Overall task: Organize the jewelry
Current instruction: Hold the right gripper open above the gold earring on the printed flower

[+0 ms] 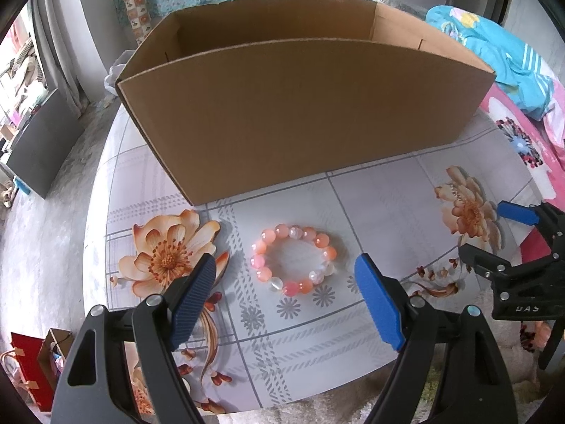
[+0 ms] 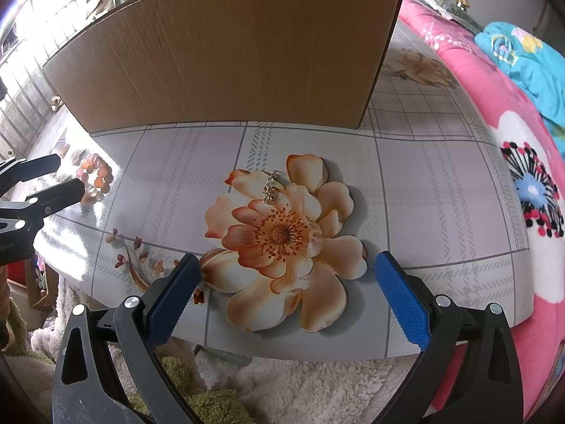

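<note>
On the worktop (image 1: 370, 194), which is covered with a grey checked cloth printed with orange flowers, a bracelet of pink and orange beads (image 1: 293, 259) lies flat in front of a tall open cardboard box (image 1: 282, 106). Above it hangs the left hand-held gripper (image 1: 286, 295), its blue-padded jaws spread wide with nothing between them; the bracelet lies ahead of the tips, apart from both pads. Off to that gripper's right, the right hand-held gripper (image 2: 284, 288) is also wide open and empty, hovering over a large printed flower. A short metal chain (image 2: 272, 187) lies on the upper petals of that flower, between the gripper and the box, touched by neither pad. From the right wrist view the bracelet (image 2: 95, 175) shows at the far left, just beyond the black tips of the left gripper. A pink flowered blanket (image 2: 494, 123) borders the worktop on the right, with a blue cloth (image 1: 494, 46) piled on it.
</note>
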`<state>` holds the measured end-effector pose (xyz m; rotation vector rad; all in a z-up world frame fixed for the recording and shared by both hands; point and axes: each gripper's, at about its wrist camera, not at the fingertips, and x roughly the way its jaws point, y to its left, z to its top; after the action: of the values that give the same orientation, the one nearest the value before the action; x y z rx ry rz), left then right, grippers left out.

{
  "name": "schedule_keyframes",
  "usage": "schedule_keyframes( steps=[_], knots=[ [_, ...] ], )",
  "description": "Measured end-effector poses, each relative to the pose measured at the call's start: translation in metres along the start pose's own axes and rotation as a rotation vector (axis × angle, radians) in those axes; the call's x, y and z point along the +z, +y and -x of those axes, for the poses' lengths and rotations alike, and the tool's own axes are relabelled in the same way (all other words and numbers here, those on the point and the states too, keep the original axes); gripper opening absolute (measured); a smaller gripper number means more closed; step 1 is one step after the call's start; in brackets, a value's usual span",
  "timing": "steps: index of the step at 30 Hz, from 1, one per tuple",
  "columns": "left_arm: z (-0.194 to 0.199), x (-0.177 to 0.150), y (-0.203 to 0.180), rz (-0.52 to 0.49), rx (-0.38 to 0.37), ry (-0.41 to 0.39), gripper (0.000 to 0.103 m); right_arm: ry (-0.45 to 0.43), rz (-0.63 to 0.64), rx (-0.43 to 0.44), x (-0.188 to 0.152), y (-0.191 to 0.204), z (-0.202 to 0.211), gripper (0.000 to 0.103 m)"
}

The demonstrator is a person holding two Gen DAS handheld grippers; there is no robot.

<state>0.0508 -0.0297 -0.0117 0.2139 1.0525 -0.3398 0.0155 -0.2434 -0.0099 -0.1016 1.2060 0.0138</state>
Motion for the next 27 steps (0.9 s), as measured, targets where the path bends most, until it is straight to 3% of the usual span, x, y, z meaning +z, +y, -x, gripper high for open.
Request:
schedule_keyframes(
  steps=[27],
  knots=[
    [-0.0065,0.0014,-0.0019,-0.006,0.057,0.038,0.079,0.004,-0.011,-0.009,0.0013,0.0012,-0.0016,0.095]
  ],
)
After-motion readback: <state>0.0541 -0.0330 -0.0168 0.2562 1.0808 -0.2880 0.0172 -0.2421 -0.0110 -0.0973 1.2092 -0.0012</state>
